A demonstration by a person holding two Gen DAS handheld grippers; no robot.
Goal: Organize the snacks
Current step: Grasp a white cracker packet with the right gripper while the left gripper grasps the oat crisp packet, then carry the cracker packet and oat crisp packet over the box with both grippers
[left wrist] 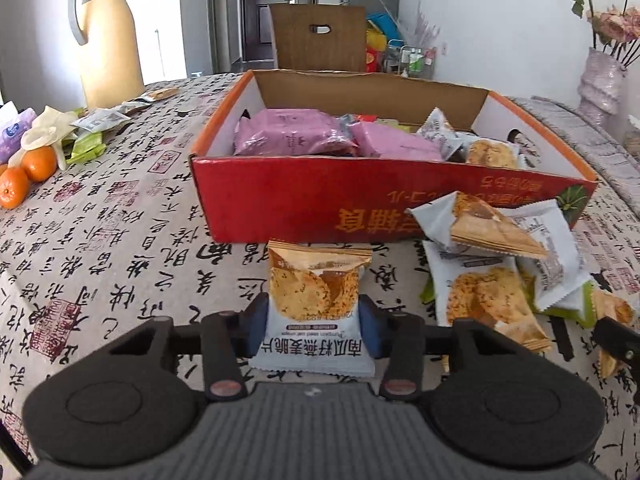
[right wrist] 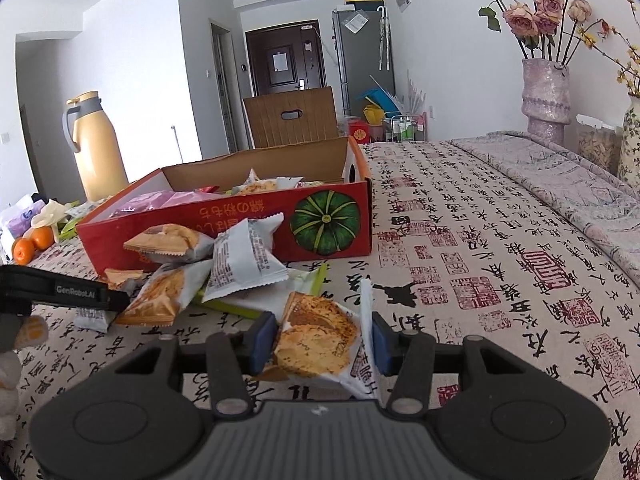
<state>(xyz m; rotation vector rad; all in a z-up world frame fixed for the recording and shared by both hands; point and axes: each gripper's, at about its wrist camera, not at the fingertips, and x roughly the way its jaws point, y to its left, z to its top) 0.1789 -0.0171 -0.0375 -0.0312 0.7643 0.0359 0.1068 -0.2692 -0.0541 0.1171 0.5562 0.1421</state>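
A white-and-orange oat crisp packet lies on the calligraphy tablecloth in front of the red cardboard box. My left gripper is shut on it, its blue pads pressing the packet's lower sides. The box holds pink packets and several crisp packets. A loose pile of similar packets rests against the box's front right corner. In the right wrist view my right gripper is shut on another crisp packet, which sits tilted between the pads, near the pile and the box.
A tall yellow thermos stands at the back left, with oranges and small packets near it. A vase of dried roses stands at the far right. A brown cardboard panel rises behind the box.
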